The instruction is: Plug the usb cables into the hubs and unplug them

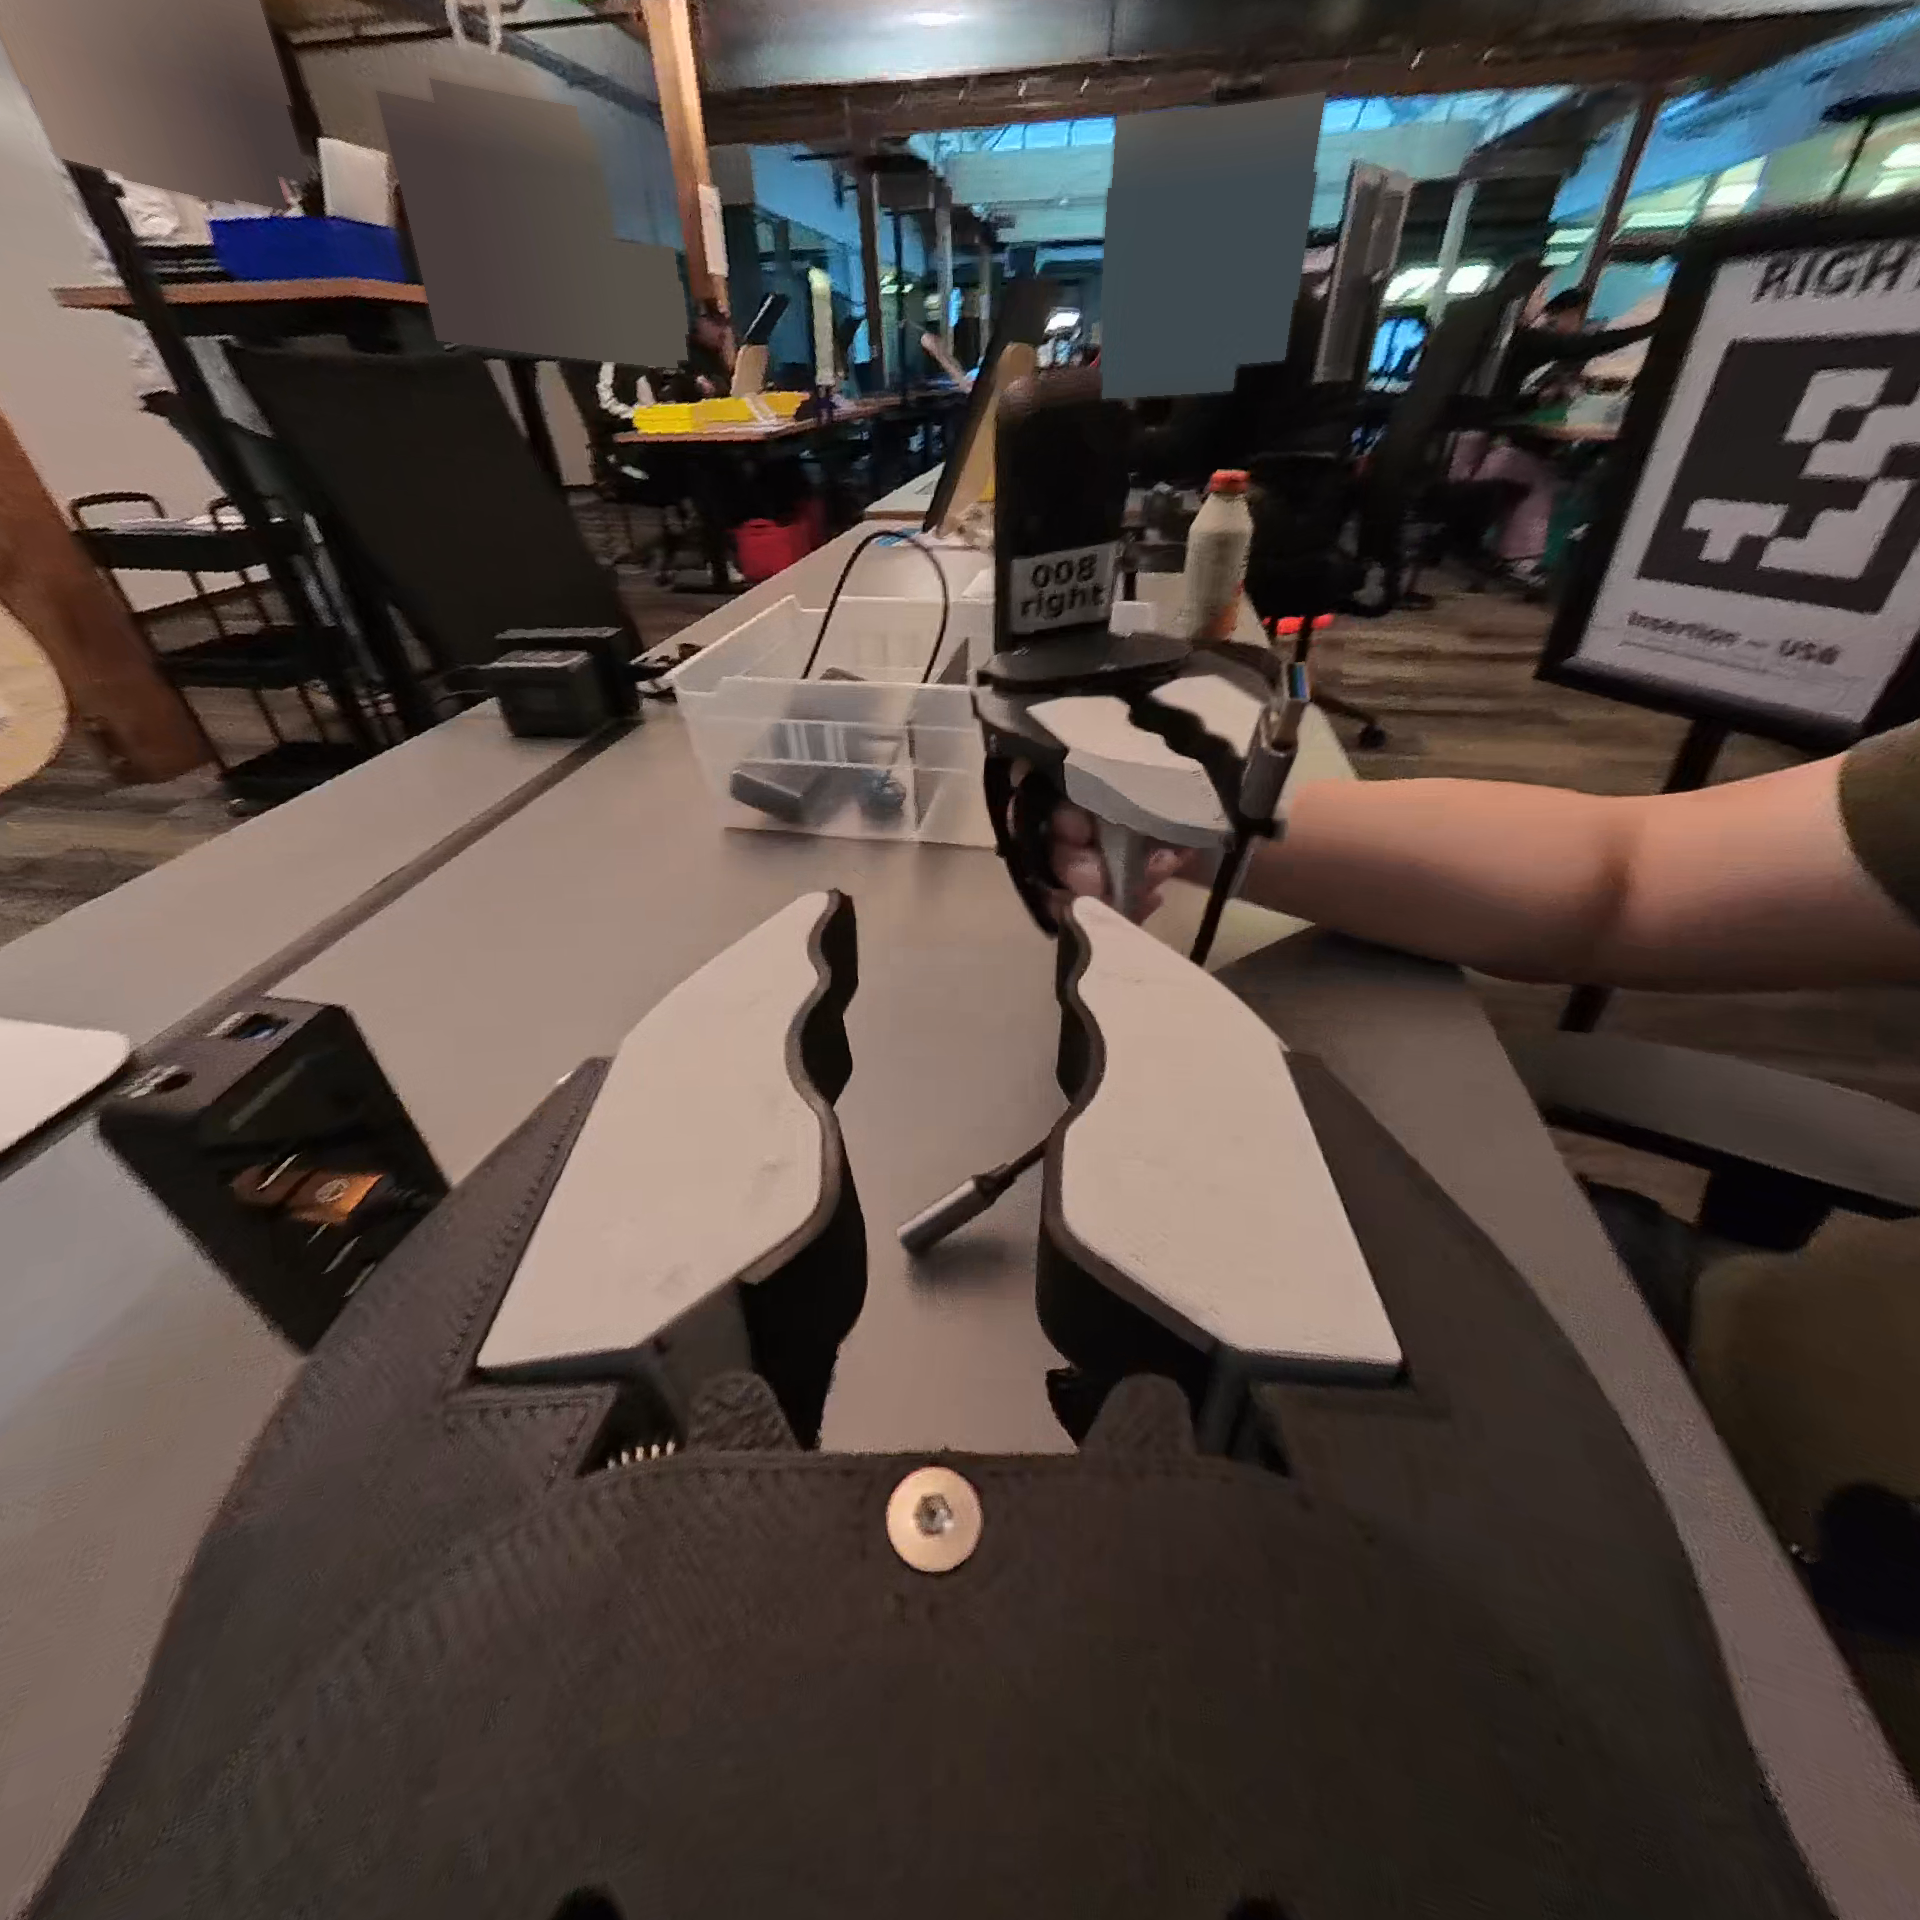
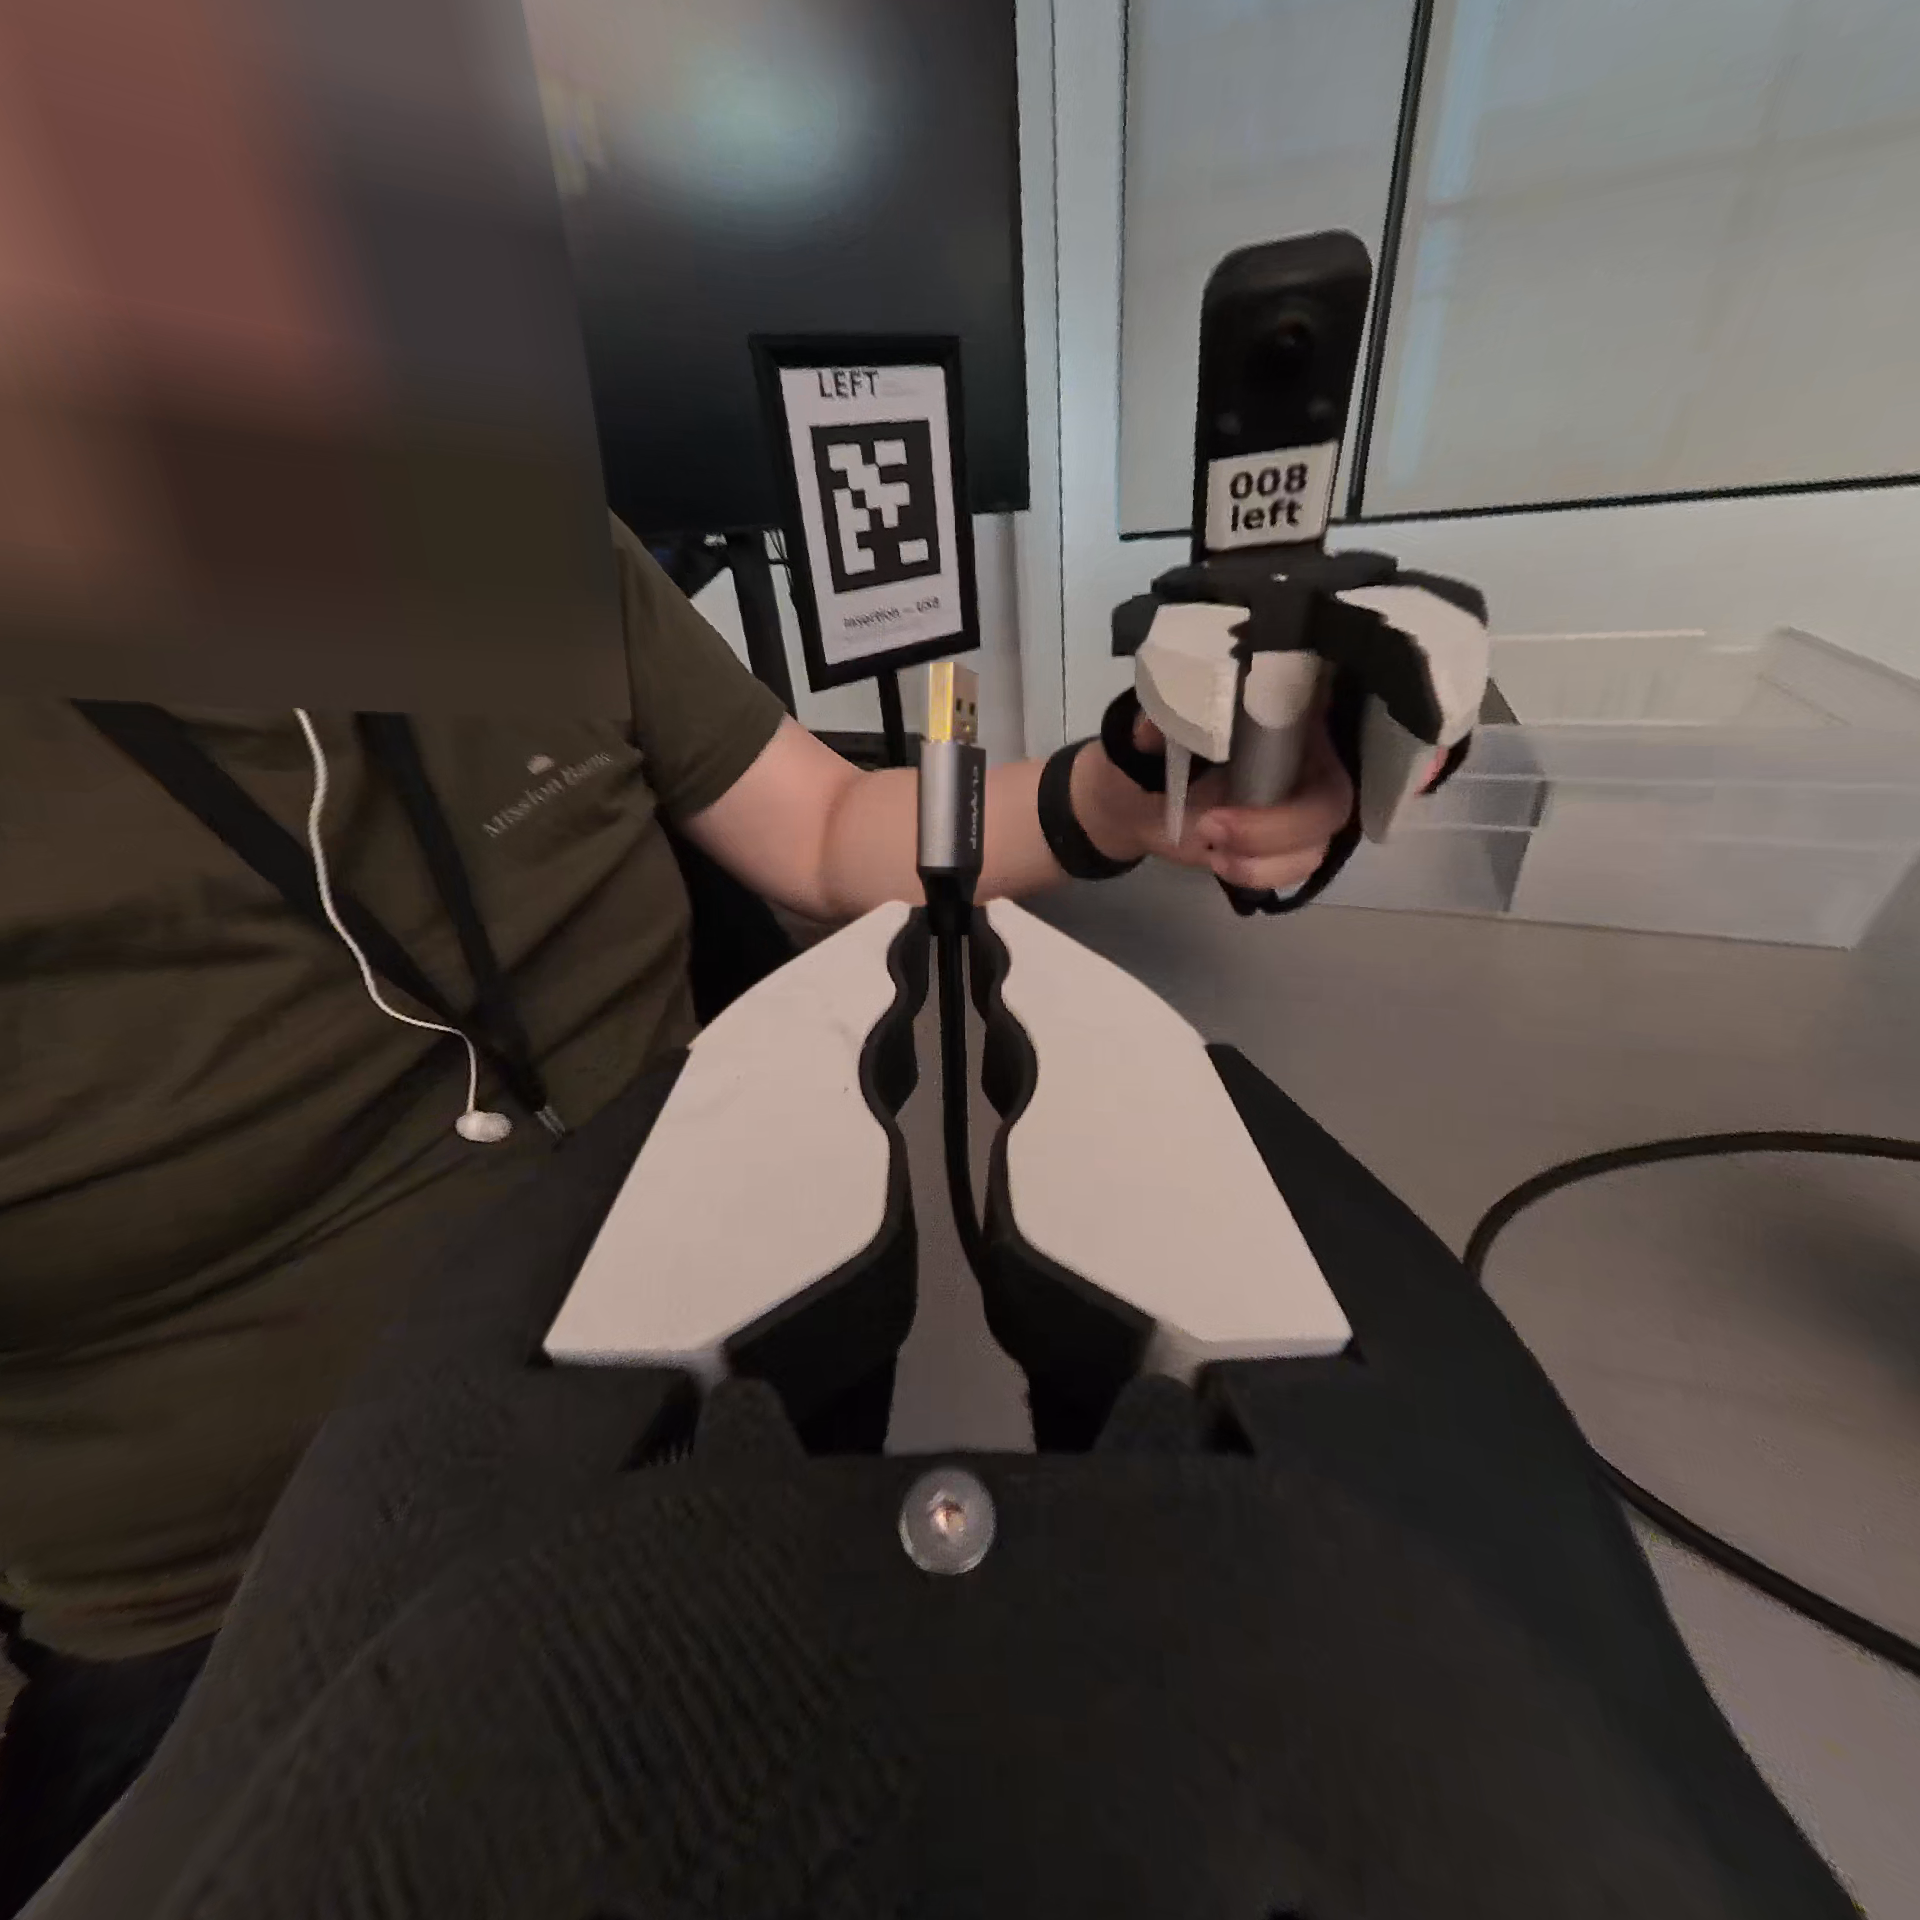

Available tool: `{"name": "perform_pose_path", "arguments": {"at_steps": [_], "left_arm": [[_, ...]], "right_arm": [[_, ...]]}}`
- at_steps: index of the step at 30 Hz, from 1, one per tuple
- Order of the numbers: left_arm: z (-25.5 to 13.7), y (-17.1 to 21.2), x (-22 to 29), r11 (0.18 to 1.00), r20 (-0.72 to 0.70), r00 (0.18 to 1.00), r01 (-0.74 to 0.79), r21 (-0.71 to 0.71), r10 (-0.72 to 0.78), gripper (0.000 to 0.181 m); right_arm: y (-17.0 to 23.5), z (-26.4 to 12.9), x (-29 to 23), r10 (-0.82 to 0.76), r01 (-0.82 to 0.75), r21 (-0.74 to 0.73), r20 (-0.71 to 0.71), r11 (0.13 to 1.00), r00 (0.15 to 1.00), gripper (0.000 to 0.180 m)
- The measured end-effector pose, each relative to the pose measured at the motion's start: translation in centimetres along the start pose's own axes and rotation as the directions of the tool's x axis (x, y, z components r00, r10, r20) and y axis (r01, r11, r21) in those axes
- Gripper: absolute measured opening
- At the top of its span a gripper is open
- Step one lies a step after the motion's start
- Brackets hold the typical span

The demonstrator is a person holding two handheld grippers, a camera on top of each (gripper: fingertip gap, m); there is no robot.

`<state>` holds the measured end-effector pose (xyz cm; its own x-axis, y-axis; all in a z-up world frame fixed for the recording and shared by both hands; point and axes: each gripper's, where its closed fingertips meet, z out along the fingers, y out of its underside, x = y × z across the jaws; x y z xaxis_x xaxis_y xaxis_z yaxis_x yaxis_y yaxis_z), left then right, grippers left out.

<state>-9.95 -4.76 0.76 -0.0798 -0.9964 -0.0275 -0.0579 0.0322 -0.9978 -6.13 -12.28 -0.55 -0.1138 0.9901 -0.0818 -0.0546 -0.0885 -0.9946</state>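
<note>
Now the right tool (image 2: 948,920) pinches a usb cable (image 2: 948,790); the left tool (image 1: 956,935), seemingly empty, gapes.

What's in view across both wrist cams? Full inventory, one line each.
Silver-shelled USB plug on black cable: 1, clamped in right gripper, plug upright.
Second silver cable end: 1, lying on table between left fingers.
Black box-shaped hub: 1, table's left.
Clear plastic bin: 1, holds dark parts, mid-table.
Black adapter block: 1, behind bin's left.
White bottle, orange cap: 1, far table.
Framed black-and-white marker signs: 2, on stands.
Grey table: 1.
Left gripper: open, empty.
Right gripper: shut on cable.
</note>
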Motion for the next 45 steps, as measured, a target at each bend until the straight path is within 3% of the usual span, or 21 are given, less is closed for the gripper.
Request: {"name": "perform_pose_path", "arguments": {"at_steps": [5,7,9,10,12,15,18,20,22,26,31,39,43,45], "left_arm": [[-0.4,1.4,0.0,0.989,-0.082,0.987,0.132,-0.067,-0.137,0.029],[-0.2,1.8,0.4,0.98,-0.112,0.976,0.178,-0.088,-0.187,0.027],[0.2,2.0,0.5,0.968,-0.113,0.965,0.225,-0.114,-0.238,0.012],[0.5,2.0,0.6,0.957,-0.116,0.954,0.263,-0.12,-0.276,0.014],[0.9,1.7,0.9,0.931,-0.136,0.923,0.347,-0.115,-0.361,0.027],[1.7,1.0,1.1,0.899,-0.144,0.887,0.434,-0.063,-0.439,0.043],[2.4,1.6,1.0,0.928,-0.067,0.928,0.362,-0.088,-0.368,0.052],[2.6,2.2,0.6,0.951,0.005,0.958,0.286,-0.116,-0.287,0.055],[2.7,2.3,0.6,0.964,0.035,0.973,0.231,-0.129,-0.229,0.051],[2.9,1.9,1.4,0.973,0.013,0.98,0.197,-0.119,-0.196,0.041],[3.0,2.3,0.6,0.986,0.104,0.992,0.089,-0.141,-0.074,0.019],[3.0,3.1,0.2,0.983,0.134,0.991,0.05,-0.179,-0.026,0.016],[2.2,1.8,-0.3,0.989,0.163,0.986,0.052,-0.138,-0.029,0.016],[1.3,1.2,-1.1,0.992,0.198,0.98,0.06,-0.112,-0.037,0.016]], "right_arm": [[0.3,0.3,1.0,-0.033,0.03,-0.042,-0.084,0.999,0.996,0.007],[-0.5,0.2,1.5,-0.092,0.084,-0.052,-0.17,0.995,0.981,0.007],[-1.5,0.0,2.0,-0.19,0.174,-0.085,-0.27,0.981,0.944,0.007],[-2.0,-0.2,2.3,-0.254,0.226,-0.122,-0.338,0.966,0.906,0.007],[-2.1,-0.4,3.0,-0.405,0.32,-0.258,-0.436,0.912,0.803,0.007],[-1.5,-1.1,4.9,-0.67,0.395,-0.548,-0.523,0.738,0.527,0.007],[-1.0,-1.0,6.3,-0.868,0.392,-0.774,-0.431,0.496,0.247,0.007],[-0.7,-0.6,6.8,-0.925,0.368,-0.849,-0.357,0.38,0.131,0.007],[-0.5,-0.3,7.0,-0.951,0.343,-0.888,-0.302,0.307,0.068,0.007],[0.1,-0.1,7.6,-0.968,0.301,-0.921,-0.249,0.249,0.039,0.008],[0.7,-0.2,8.1,-0.974,0.272,-0.935,-0.223,0.227,0.044,0.008],[1.4,-0.4,8.5,-0.979,0.255,-0.945,-0.199,0.206,0.055,0.007],[0.3,0.1,8.2,-0.959,0.333,-0.903,-0.283,0.272,0.018,0.01],[0.2,0.5,7.9,-0.925,0.382,-0.845,-0.369,0.375,0.091,0.012]]}}
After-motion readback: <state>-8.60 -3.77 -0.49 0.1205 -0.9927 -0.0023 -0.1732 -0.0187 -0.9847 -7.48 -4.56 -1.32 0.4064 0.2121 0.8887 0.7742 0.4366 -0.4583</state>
